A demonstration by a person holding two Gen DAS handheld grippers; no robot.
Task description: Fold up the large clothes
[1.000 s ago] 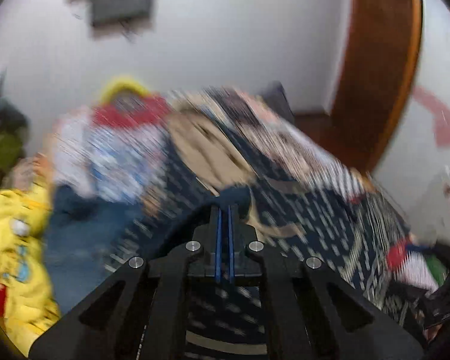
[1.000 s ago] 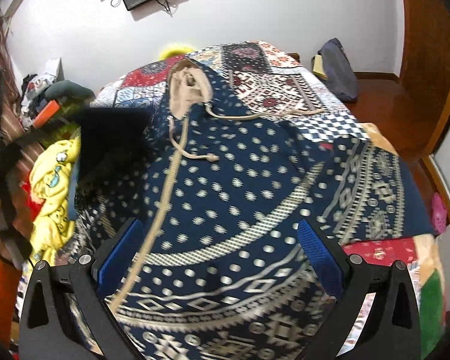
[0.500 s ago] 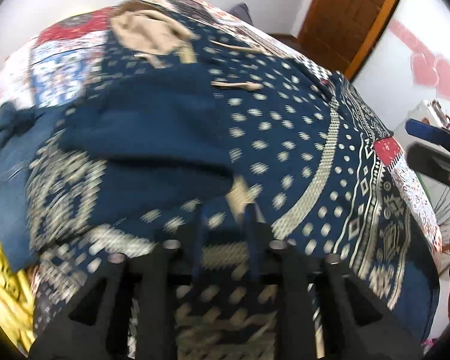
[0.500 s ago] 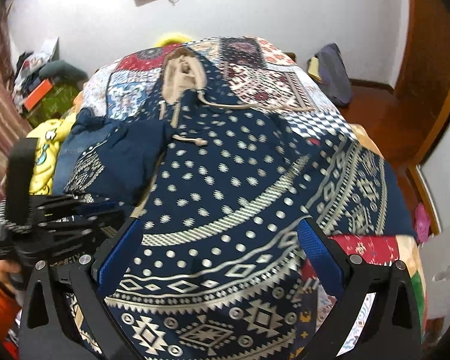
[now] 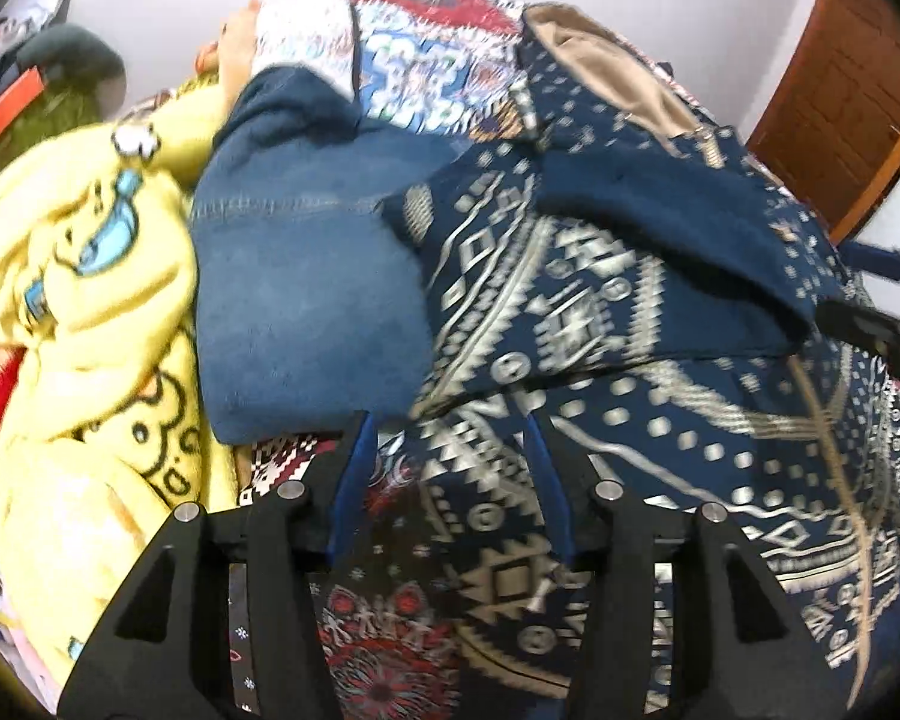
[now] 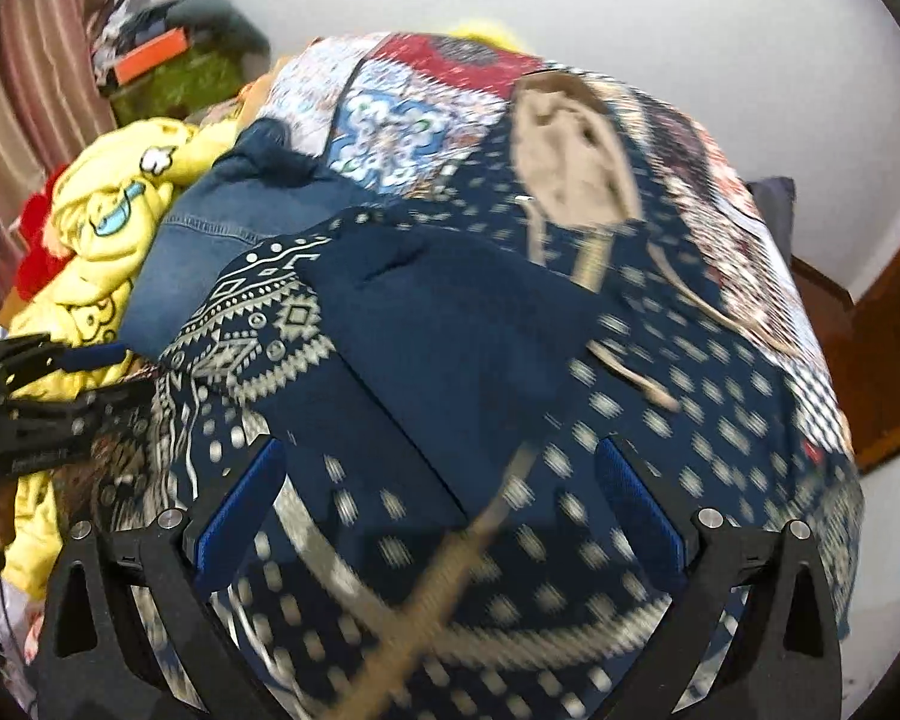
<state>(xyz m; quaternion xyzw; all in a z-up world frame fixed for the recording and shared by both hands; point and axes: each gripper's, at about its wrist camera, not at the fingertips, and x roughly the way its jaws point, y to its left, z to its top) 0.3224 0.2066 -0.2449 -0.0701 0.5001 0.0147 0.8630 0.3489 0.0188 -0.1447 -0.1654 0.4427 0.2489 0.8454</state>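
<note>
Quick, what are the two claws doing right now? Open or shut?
Left claw: open, holding nothing, over the hooded garment.
Right claw: wide open, holding nothing, over the same garment.

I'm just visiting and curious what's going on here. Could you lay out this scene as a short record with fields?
garment: navy patterned hoodie spread on the quilt
fold: one sleeve laid over the front
hood: tan lining facing up
left gripper: open, holding nothing
right gripper: open above the hoodie
beside: jeans, yellow cartoon garment
</note>
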